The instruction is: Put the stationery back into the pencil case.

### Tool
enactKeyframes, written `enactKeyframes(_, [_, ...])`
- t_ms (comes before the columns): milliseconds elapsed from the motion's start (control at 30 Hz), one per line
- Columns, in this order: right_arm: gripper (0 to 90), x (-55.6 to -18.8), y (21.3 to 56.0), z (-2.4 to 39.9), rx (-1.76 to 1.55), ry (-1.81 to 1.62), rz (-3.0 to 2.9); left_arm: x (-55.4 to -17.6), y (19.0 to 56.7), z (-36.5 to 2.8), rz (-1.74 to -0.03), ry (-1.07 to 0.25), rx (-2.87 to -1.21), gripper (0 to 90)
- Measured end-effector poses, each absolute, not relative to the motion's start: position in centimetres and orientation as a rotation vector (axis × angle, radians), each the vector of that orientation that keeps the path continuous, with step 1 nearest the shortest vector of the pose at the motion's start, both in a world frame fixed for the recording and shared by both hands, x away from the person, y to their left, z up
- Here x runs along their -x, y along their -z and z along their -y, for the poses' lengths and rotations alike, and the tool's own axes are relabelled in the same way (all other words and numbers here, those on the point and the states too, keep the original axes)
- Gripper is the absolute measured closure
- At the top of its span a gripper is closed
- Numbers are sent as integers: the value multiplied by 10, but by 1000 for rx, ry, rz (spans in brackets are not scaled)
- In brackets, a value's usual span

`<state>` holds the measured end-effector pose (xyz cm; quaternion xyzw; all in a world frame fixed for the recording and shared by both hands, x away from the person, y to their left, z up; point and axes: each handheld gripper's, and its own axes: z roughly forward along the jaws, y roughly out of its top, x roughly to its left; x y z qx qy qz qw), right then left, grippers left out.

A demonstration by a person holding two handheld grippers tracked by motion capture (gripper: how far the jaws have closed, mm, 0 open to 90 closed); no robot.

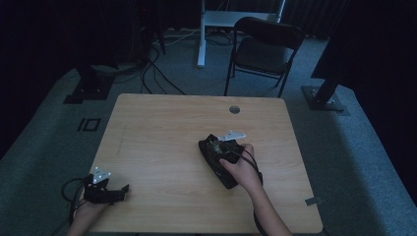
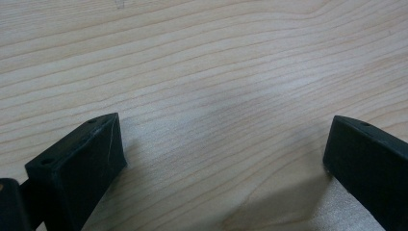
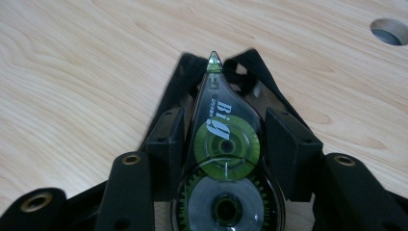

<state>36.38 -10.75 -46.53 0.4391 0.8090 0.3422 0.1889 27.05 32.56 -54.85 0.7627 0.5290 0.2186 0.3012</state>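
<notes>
A clear green correction tape dispenser (image 3: 223,159) sits between the jaws of my right gripper (image 3: 226,139), its pointed tip facing away from me. Both pads (image 3: 166,139) press on its sides, so the gripper is shut on it. Just beyond and under the tip lies a black pouch (image 3: 190,72). In the high view the right gripper (image 1: 215,145) is right of the table's middle, low over the black pouch (image 1: 227,181). My left gripper (image 1: 117,192) rests at the table's near left corner. Its jaws stand wide apart over bare wood, left gripper (image 2: 223,144) open and empty.
The wooden table (image 1: 162,123) has a round cable hole (image 1: 234,109) near its far edge, also seen as the cable hole (image 3: 388,31). A black folding chair (image 1: 263,49) and a white desk leg (image 1: 201,34) stand beyond the table. Cables lie on the grey carpet.
</notes>
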Motion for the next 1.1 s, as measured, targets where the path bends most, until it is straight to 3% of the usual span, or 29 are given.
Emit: enactKeyframes(1100, [503,-382,495,97,-1340,-787,-2370,-271,548,-326,-1404,-580,-2023,8])
